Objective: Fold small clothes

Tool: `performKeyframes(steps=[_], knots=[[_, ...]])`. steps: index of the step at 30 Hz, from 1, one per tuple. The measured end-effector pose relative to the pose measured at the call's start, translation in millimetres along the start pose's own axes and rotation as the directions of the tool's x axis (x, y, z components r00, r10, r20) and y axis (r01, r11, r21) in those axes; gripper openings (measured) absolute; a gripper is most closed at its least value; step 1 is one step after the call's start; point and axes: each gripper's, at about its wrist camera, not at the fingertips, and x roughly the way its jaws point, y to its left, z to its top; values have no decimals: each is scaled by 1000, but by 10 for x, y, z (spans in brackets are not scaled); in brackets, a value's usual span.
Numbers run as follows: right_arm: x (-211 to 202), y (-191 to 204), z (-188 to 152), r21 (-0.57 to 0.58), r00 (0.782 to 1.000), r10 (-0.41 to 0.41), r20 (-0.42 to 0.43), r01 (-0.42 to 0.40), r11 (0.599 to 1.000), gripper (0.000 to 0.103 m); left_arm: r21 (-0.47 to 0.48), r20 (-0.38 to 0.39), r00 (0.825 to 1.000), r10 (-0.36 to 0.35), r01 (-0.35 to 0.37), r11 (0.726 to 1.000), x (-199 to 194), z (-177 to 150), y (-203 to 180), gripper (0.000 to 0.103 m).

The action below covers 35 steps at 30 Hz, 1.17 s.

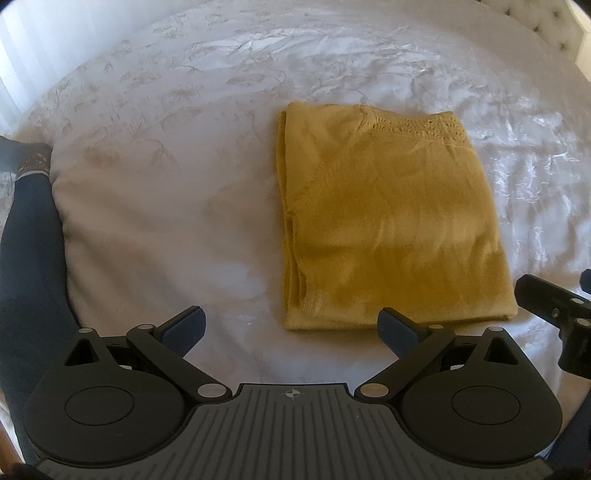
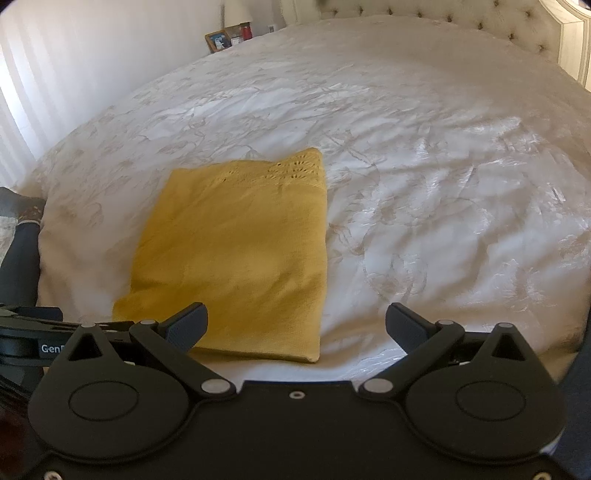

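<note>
Most of both views is filled by a bed (image 2: 424, 155) under a white bedspread (image 1: 155, 206) with a faint leafy pattern, creased and shining where light falls at about 2 o'clock. A tufted headboard (image 2: 461, 18) runs along the far edge at 12 to 1 o'clock in the right wrist view. On the spread lies a folded mustard-yellow knit garment (image 1: 388, 221), a neat flat rectangle with an openwork band along its far edge; from the left wrist camera it sits at about 1 o'clock, from the right wrist camera (image 2: 240, 251) at about 11 o'clock. A dark-clothed leg with a patterned sock (image 1: 29, 206) rests at 9 o'clock, off the bed's edge. The left gripper (image 1: 291, 325) hovers just short of the garment's near edge, fingers spread wide and holding nothing. The right gripper (image 2: 295, 325) is likewise spread wide and empty, its left finger (image 2: 186, 325) over the garment's near corner. A small picture frame (image 2: 218, 40) stands far off at 11 o'clock.
</note>
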Motion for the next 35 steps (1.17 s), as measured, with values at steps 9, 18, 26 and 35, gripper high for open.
performKeyframes(steps=[9, 18, 26, 35], knots=[[19, 30, 19, -8, 1000, 11, 0, -11, 1000, 102, -1, -4, 1000, -3, 3, 1000, 11, -9, 5, 101], [36, 41, 33, -4, 1000, 20, -1, -20, 1000, 102, 4, -8, 1000, -5, 5, 1000, 27, 6, 17, 101], [36, 41, 30, 0, 1000, 25, 1, -25, 1000, 102, 7, -9, 1000, -8, 8, 1000, 22, -1, 2, 101], [38, 36, 30, 4, 1000, 29, 1, -29, 1000, 102, 11, -6, 1000, -10, 10, 1000, 10, 3, -13, 101]])
